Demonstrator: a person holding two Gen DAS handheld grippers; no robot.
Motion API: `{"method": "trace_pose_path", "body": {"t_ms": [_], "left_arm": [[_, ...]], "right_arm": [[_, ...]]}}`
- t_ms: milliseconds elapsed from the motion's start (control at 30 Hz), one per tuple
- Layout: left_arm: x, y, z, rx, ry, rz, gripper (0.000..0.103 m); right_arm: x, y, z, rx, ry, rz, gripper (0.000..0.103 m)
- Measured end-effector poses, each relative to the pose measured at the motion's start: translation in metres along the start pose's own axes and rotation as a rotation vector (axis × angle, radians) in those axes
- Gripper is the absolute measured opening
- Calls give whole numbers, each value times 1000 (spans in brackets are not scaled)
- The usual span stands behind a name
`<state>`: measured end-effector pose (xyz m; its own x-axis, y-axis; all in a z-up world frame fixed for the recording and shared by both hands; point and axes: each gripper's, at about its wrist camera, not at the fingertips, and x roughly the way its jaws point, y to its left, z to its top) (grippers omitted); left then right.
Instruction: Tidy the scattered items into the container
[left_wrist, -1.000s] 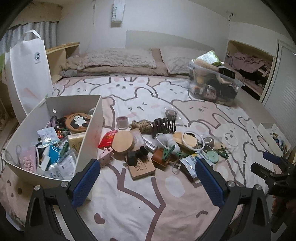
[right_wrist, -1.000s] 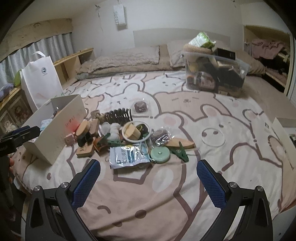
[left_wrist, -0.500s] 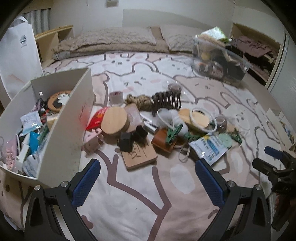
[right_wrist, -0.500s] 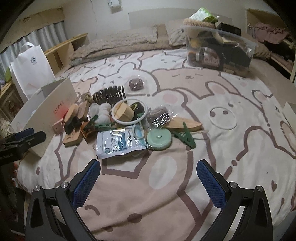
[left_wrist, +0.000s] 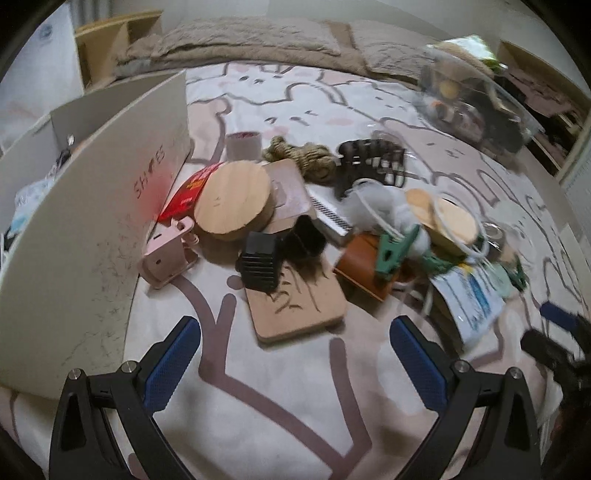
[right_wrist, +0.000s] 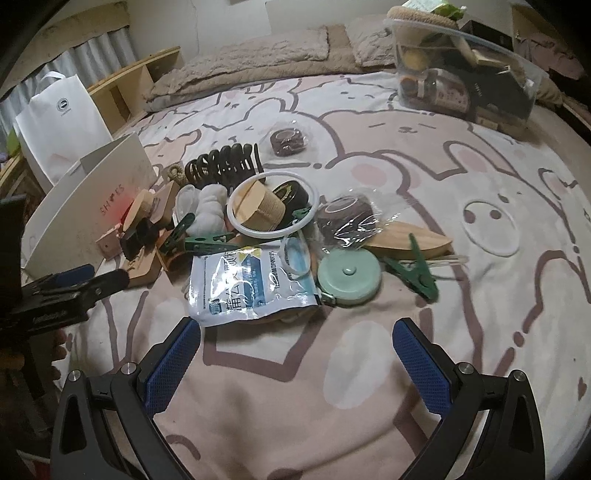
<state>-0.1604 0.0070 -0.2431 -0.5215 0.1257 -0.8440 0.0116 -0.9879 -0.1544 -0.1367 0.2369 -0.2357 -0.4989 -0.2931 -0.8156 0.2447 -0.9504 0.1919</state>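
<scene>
Tools are closing in on the pile; left tool (left_wrist: 295, 354), spread and empty, is nearing the wooden board (left_wrist: 295, 306); right tool (right_wrist: 295, 354), likewise spread and empty, is nearing the mask packet (right_wrist: 251, 284); pickups look imminent.

Left tongs (left_wrist: 295, 354): jaws wide apart, nothing between the blue pads (left_wrist: 171, 356), framed at the bottom of my left view. Right tongs (right_wrist: 297, 354): same, spread wide and empty at the bottom of my right view. Each shows in the other's feed, left at the left edge, right at the lower right edge.
</scene>
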Motion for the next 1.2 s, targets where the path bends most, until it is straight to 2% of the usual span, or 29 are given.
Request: {"method": "trace_pose_path", "body": {"t_ms": [167,267,400,433,467,500,533,767,967,1200], "left_arm": [[17,6,4,-79,34,-52,103],[25,5,6,-86,37,-35,101],[34,6,7,-86,36,5,83],[35,5,7,-78,32,11,81],[35,4,7,-70,28,9,79],[35,3,7,-63,24,1,71],[34,2,7,-56,21,-6,69],[29,8,0,-29,14,-49,69],[16,6,-17,1,14,-77,69],[0,5,-39,46,31,-89,69]], "right_arm": [[11,1,5,-4,13,20,103],[15,3,8,-10,19,31,103],[22,7,13,-29,29,41,103],[24,9,15,-35,31,45,103],[26,10,16,-40,33,53,103],[27,11,17,-41,36,62,103],[29,12,18,-39,41,76,103],[42,19,24,-41,92,182,103],[58,29,28,-121,152,134,103],[70,42,30,-179,166,39,103]]}}
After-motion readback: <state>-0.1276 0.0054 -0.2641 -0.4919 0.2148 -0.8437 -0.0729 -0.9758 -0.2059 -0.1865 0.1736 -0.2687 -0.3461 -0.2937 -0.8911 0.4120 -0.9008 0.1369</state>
